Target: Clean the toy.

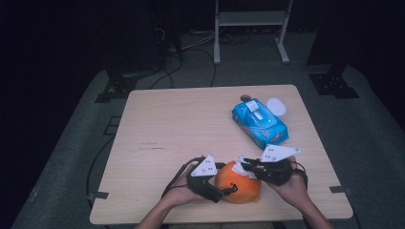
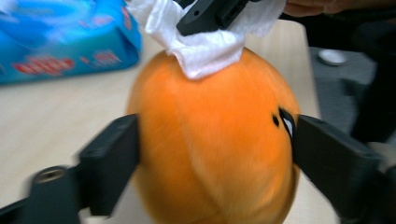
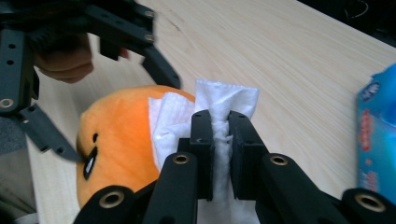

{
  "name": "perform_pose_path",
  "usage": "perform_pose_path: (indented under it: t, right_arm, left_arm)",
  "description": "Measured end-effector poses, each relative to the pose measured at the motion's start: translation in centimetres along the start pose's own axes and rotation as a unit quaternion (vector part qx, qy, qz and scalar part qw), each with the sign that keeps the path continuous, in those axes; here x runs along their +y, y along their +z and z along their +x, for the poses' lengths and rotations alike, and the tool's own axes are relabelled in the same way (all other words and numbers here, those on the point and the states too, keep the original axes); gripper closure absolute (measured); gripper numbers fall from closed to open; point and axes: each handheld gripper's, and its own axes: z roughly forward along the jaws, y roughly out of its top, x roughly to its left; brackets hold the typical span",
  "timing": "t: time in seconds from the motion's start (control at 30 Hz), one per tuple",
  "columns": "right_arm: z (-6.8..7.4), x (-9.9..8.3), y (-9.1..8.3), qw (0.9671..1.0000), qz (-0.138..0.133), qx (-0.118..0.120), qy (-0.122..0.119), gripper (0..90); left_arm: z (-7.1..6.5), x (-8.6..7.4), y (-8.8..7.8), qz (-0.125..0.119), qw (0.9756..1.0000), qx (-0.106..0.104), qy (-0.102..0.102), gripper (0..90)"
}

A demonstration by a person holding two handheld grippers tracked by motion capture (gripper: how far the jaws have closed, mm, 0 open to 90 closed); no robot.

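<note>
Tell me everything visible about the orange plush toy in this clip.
The orange plush toy is a rounded, egg-like soft ball of short fuzzy fabric with faint seams and a small black-and-white eye mark on one side. It sits on the wooden table near the person's edge. The left gripper straddles it, a jaw on each flank, touching or nearly so. A white wipe, pinched in the right gripper, lies against its top.

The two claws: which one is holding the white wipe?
The right claw holds it, its jaws pinched shut on the white wipe atop the orange plush toy. The left claw instead has its jaws wide around the toy's sides.
</note>
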Motion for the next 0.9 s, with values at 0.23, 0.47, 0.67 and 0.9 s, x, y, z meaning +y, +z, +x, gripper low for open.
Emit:
perform_pose_path:
  t: [0.23, 0.47, 0.67, 0.9]
  right_arm:
    - [3.3, 1.8, 1.4, 0.9984, 0.002, 0.025, -0.051, 80.5]
    - [0.3, 0.3, 0.1, 0.9997, 0.006, -0.007, -0.022, 80.6]
    - [1.1, 0.7, 0.8, 0.9996, 0.0, 0.004, -0.029, 80.5]
    - [1.0, 0.5, 0.4, 0.9986, 0.013, -0.011, -0.05, 80.4]
  left_arm:
    - [-0.4, 0.0, 0.0, 0.002, 0.9989, 0.028, 0.036, 27.5]
    - [0.8, -1.1, -0.5, -0.004, 0.9998, 0.012, 0.012, 30.8]
    - [0.8, -0.1, -0.2, -0.027, 0.9993, 0.02, 0.014, 17.2]
    - [1.2, -1.2, -0.9, -0.01, 0.9995, 0.024, 0.016, 31.9]
